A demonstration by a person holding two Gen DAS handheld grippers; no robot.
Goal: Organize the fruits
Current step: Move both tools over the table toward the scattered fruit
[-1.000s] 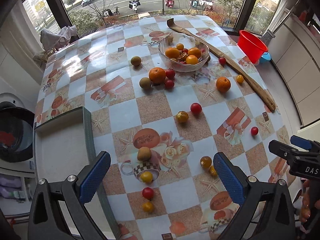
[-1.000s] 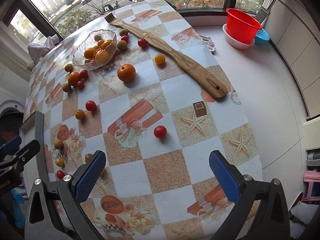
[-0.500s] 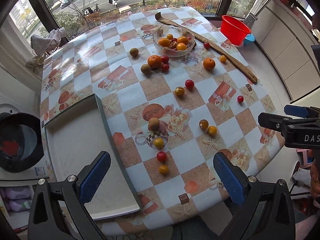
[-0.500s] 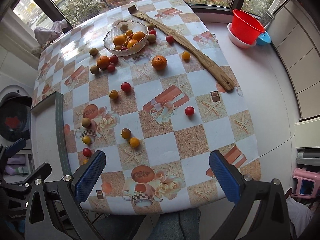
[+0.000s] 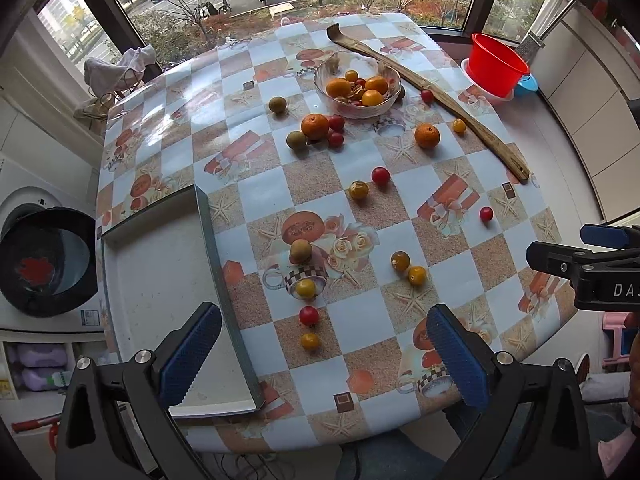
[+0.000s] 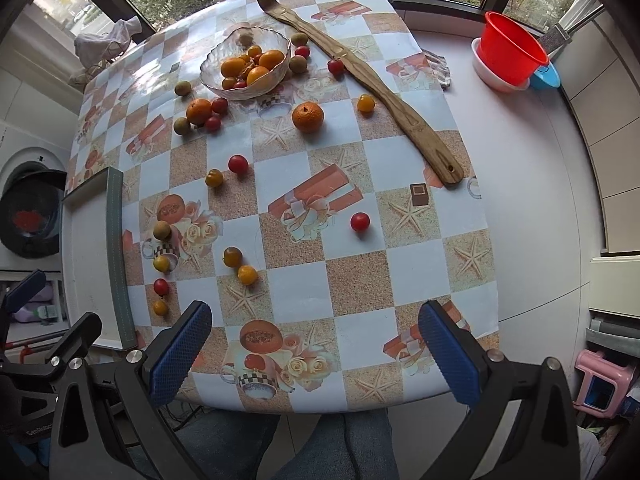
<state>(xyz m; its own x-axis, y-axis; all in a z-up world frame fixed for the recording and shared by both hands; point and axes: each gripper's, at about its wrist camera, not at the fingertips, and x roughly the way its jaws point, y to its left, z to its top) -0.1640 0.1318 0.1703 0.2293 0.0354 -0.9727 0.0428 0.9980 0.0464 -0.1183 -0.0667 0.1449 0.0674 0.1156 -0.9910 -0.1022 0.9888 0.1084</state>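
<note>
The bench (image 5: 408,240) fills the middle of both frames under a checked cloth. A grey tray (image 5: 160,288) lies on its lower-left part, with nothing in it. A long wooden scratcher (image 5: 436,94) runs diagonally across the upper right of the bench. A red bucket (image 5: 496,64) stands at the upper right, off the cloth.

The glass bowl (image 5: 357,86) sits in the upper centre and holds several orange fruits. Two larger oranges lie outside it: one (image 5: 315,126) just lower left of the bowl, touching small red fruits, and one (image 5: 427,135) lower right of it, apart from the others. Small red and yellow fruits are scattered over the centre and lower centre; a red one (image 6: 360,221) lies alone toward the right.

Your left gripper (image 5: 320,354) and right gripper (image 6: 314,354) both hover at the lower edge of their frames. Both sets of jaws stand wide apart and hold nothing.
</note>
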